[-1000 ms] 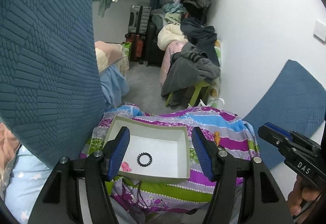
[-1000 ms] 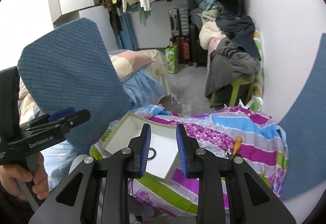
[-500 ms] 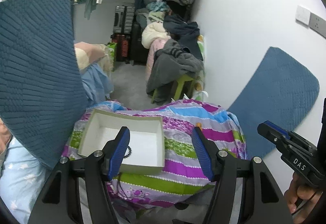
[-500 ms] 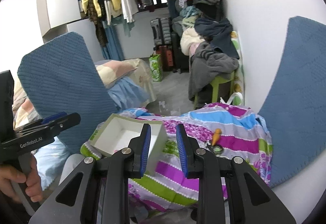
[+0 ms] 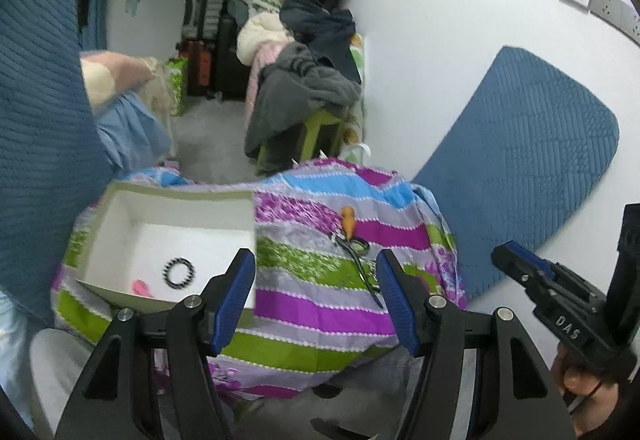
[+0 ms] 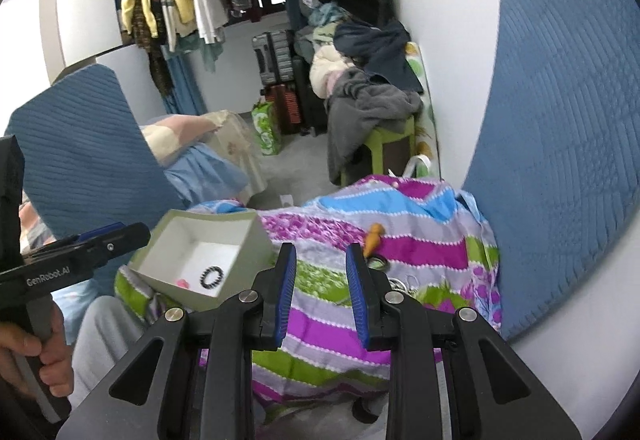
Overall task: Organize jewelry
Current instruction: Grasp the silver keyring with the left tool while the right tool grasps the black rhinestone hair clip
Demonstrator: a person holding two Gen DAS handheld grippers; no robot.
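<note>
A white open box (image 5: pixel 120 215) (image 6: pixel 256 236) sits on the left of a striped cloth (image 5: pixel 320 304) (image 6: pixel 320 324). Inside lie a black bead bracelet (image 5: pixel 178 272) (image 6: pixel 211 276) and a small pink piece (image 5: pixel 142 287) (image 6: pixel 182 283). To the right on the cloth lie an orange carrot-shaped piece (image 5: pixel 347 220) (image 6: pixel 374 234), a dark ring (image 5: pixel 359 245) (image 6: pixel 378 263) and a thin metal chain (image 5: pixel 366 276) (image 6: pixel 402 284). My left gripper (image 5: pixel 316 288) is open and empty above the cloth. My right gripper (image 6: pixel 321 292) is open and empty, a narrow gap between its pads.
Blue quilted cushions stand at the left (image 5: pixel 36 111) and against the right wall (image 5: pixel 520 159) (image 6: pixel 560 159). A green stool heaped with clothes (image 5: pixel 304 99) (image 6: pixel 372 107), suitcases (image 5: pixel 204 39) and hanging clothes (image 6: pixel 180 11) are behind. The other gripper shows in each view (image 5: pixel 560 300) (image 6: pixel 76 256).
Both wrist views have swung to the right, from the box toward the jewelry on the cloth. Both grippers have stayed open and empty.
</note>
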